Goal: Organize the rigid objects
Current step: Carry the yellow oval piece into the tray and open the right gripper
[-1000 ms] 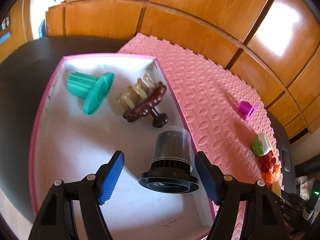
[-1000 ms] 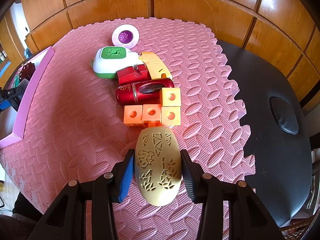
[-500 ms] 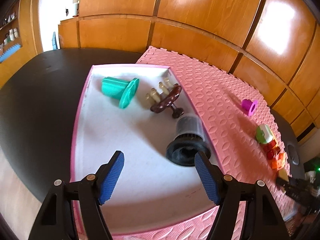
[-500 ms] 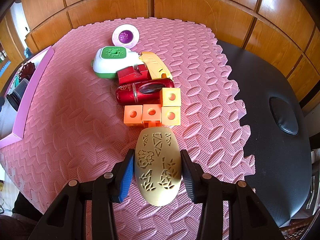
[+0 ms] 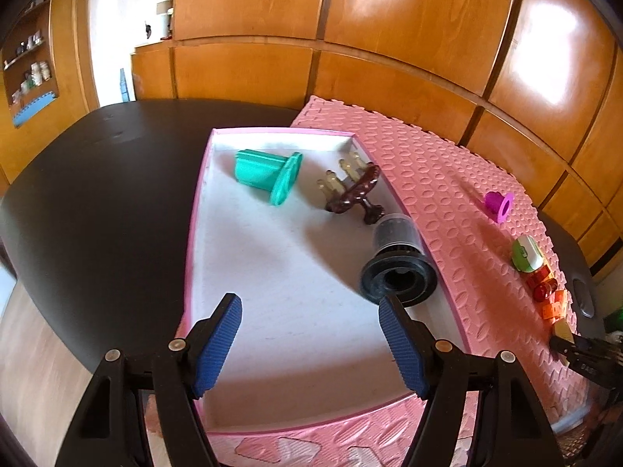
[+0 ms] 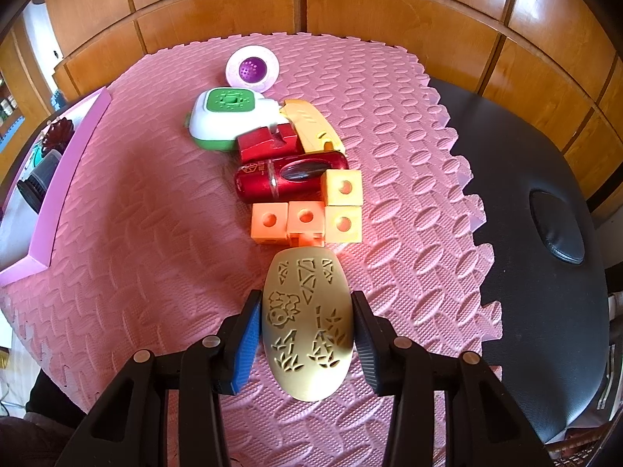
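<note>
My left gripper (image 5: 309,303) hangs open and empty over the near half of a white tray with a pink rim (image 5: 193,233). Along the tray's right side lie a black filter cup (image 5: 397,264), a brown studded piece (image 5: 354,190) and a teal flanged piece (image 5: 268,173). In the right wrist view my right gripper (image 6: 305,299) is shut on a yellow oval shell with carved patterns (image 6: 307,330), low over the pink foam mat (image 6: 136,253). Beyond it lie orange and yellow cubes (image 6: 305,218), a red cylinder (image 6: 288,177) and a red block (image 6: 268,142).
Farther back on the mat are a yellow curved piece (image 6: 311,124), a green-and-white case (image 6: 226,116) and a white disc with a purple centre (image 6: 253,68). The mat and tray rest on a black table (image 5: 97,194); wooden panels (image 5: 389,19) stand behind it.
My left gripper has drawn back and risen from the black filter cup, which stays lying in the tray. The right gripper and the oval shell have not moved.
</note>
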The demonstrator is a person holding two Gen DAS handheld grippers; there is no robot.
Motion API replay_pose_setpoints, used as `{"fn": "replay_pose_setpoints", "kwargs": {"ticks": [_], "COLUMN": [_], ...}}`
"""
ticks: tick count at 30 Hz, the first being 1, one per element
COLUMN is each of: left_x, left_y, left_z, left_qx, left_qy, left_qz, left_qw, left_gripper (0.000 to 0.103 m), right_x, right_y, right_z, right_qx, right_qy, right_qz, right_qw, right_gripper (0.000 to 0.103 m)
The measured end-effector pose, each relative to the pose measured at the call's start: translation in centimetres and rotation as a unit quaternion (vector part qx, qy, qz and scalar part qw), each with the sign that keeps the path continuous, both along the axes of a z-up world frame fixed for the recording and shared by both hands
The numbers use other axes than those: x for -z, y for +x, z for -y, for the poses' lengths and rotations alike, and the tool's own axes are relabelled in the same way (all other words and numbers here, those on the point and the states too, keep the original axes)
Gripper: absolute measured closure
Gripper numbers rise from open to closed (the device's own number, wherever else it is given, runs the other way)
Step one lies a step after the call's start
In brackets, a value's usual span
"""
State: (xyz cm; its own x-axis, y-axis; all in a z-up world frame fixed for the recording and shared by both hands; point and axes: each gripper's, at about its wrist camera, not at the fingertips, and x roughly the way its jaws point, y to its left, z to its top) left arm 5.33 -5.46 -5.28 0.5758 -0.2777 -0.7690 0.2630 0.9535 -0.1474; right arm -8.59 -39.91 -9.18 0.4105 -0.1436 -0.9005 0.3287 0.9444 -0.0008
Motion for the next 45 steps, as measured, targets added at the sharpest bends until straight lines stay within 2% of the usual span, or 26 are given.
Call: {"fn": "replay_pose_setpoints", "kwargs": {"ticks": [7,10,18,23,26,30,33,39,45], "left_x": [0.0,-0.1,-0.6,-0.7,-0.9,-1.1,-1.0,-0.4,0.1], "left_y": [-0.2,-0.3,-0.1,0.0,-0.1,-0.1,-0.1,0.0,0.3], "left_z": [-1.3,-1.8,-3.8,-4.7,-5.1,-5.7,-6.3,-7.2,-7.1], "left_qx": [-0.015,-0.020,-0.044,-0.055,-0.059,-0.067,-0.075,-0.084,-0.085], "left_qy": [0.000,-0.001,-0.007,-0.010,-0.012,-0.014,-0.013,-0.012,-0.012], "left_qz": [0.001,0.003,0.009,0.011,0.013,0.015,0.013,0.006,0.000], "left_qw": [0.9999,0.9998,0.9990,0.9984,0.9981,0.9975,0.9970,0.9963,0.9963], "left_gripper": [0.030,0.030,0.030,0.030,0.030,0.030,0.030,0.030,0.030], "right_x": [-0.1,-0.2,-1.4,-4.4,-6.2,-6.3,-5.2,-2.1,-0.1], "right_y": [0.4,0.6,3.6,6.3,8.0,10.2,11.4,12.8,13.2], "right_z": [-1.1,-1.3,-7.1,-12.7,-16.8,-21.7,-24.5,-26.3,-26.0], "right_qx": [-0.002,-0.001,-0.079,-0.186,-0.267,-0.351,-0.383,-0.395,-0.389], "right_qy": [-0.002,0.023,0.047,0.063,0.067,0.042,0.036,0.030,0.022], "right_qz": [-0.006,-0.003,0.031,0.083,0.107,0.100,0.080,0.036,0.022], "right_qw": [1.000,1.000,0.995,0.977,0.955,0.930,0.919,0.917,0.921], "right_gripper": [0.059,0.059,0.059,0.059,0.059,0.059,0.059,0.059,0.059]}}
